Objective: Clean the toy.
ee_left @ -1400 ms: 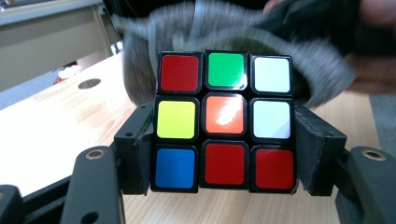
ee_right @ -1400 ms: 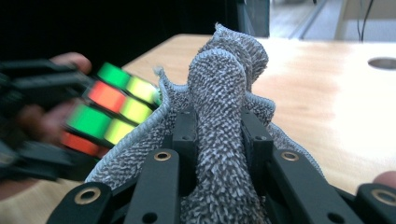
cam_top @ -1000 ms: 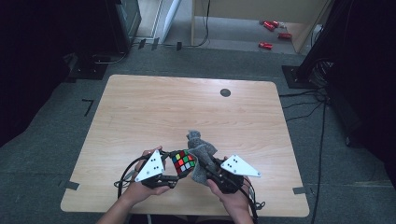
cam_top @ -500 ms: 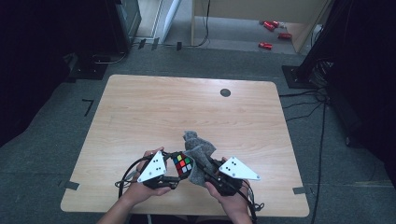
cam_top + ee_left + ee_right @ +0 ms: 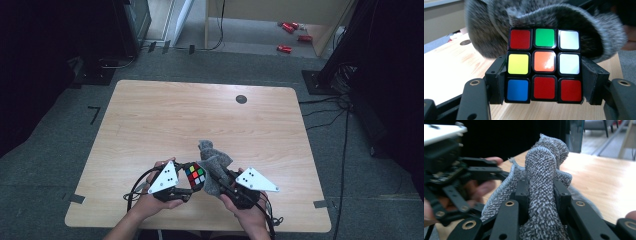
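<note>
High view: both hand-held grippers sit at the near edge of the wooden worktop [image 5: 165, 115], close together. Left hand-held gripper [image 5: 186, 180] clamps a colour cube [image 5: 195, 175]; right hand-held gripper [image 5: 220, 179] grips a grey cloth [image 5: 214, 161] that bunches up beside the cube, touching it. A dark round spot [image 5: 241, 99] lies far back on the worktop, well apart.

Left gripper view: the cube [image 5: 544, 65] is pinched between the two black jaws of the left hand-held gripper [image 5: 544, 83], pads pressing its side faces, cube held above the worktop [image 5: 446, 67]. Orange centre sticker faces the camera. The grey cloth [image 5: 589, 32] drapes right behind the cube's top.

Right gripper view: right hand-held gripper [image 5: 541, 195], jaws narrow, squeezes a thick fold of cloth [image 5: 541, 175] that stands upright between the pads. The left hand-held gripper [image 5: 451, 177] shows blurred at left.
</note>
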`<state>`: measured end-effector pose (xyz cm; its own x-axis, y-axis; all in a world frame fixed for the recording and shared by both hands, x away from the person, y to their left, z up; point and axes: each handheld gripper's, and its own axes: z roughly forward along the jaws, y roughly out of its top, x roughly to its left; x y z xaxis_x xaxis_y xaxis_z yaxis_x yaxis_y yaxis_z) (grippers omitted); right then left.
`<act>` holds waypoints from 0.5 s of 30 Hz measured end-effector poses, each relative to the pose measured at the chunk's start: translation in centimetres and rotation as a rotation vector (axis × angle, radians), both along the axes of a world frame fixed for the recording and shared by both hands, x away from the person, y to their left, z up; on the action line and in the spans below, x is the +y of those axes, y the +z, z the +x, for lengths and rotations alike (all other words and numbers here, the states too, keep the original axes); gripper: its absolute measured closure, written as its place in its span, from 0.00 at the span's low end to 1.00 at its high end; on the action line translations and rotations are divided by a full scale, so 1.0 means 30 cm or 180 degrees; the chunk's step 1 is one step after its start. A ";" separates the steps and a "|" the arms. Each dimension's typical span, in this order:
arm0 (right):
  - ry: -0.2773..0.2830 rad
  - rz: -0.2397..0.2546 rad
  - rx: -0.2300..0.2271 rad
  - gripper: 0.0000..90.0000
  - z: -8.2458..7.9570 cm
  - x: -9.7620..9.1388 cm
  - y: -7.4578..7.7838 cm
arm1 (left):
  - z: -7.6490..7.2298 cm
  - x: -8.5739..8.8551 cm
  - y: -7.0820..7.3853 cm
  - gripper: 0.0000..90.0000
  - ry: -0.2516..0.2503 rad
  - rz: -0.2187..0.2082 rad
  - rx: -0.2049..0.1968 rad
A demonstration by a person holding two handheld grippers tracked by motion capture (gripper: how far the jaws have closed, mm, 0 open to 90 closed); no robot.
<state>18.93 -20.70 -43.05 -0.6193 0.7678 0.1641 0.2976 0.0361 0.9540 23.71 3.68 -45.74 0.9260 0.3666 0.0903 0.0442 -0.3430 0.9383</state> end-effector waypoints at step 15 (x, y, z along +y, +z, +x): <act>-0.0198 -0.0009 0.0273 0.80 0.036 -0.037 -0.033 | 0.002 0.009 0.009 0.38 -0.0031 -0.0115 0.0045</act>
